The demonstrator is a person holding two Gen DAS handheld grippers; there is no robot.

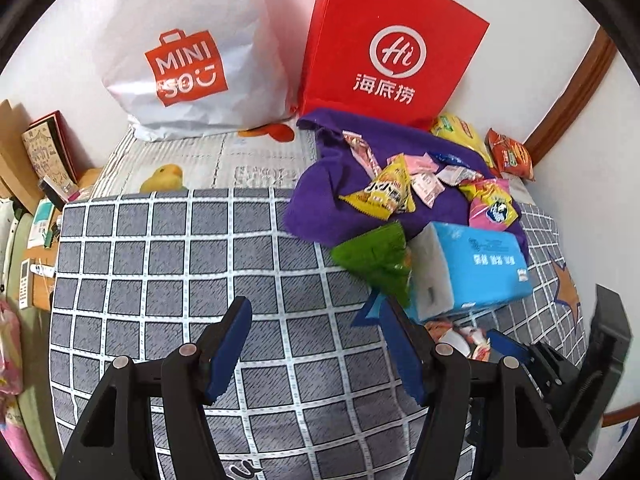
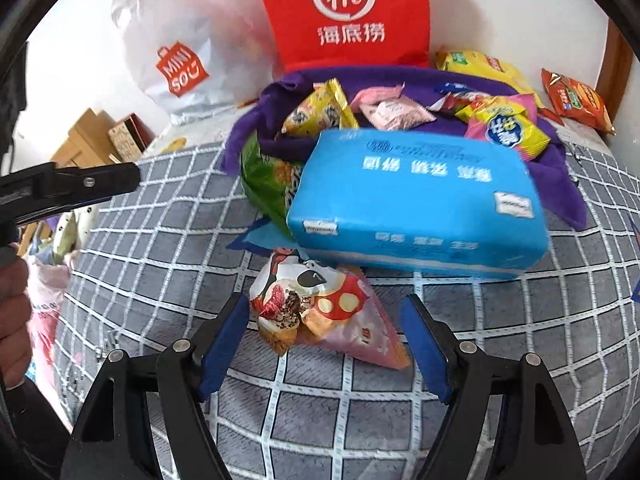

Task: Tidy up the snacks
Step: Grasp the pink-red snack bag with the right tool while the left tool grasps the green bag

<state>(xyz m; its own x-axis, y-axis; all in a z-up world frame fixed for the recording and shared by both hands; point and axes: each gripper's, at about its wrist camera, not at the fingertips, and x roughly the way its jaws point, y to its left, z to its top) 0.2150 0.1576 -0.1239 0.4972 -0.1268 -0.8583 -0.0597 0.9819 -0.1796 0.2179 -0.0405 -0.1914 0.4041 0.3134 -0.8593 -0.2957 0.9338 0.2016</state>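
Observation:
A pink snack bag with a mushroom picture lies on the checked bedsheet between the open jaws of my right gripper; the pads stand on either side of it, apart from it. Behind it lies a blue tissue pack beside a green snack bag. More snack packets lie on a purple cloth. My left gripper is open and empty over bare sheet, left of the green bag and tissue pack. The right gripper shows at the left wrist view's right edge.
A white Miniso bag and a red Haidilao paper bag stand against the wall at the back. Yellow and orange snack bags lie at the back right. Boxes and clutter sit off the bed's left side.

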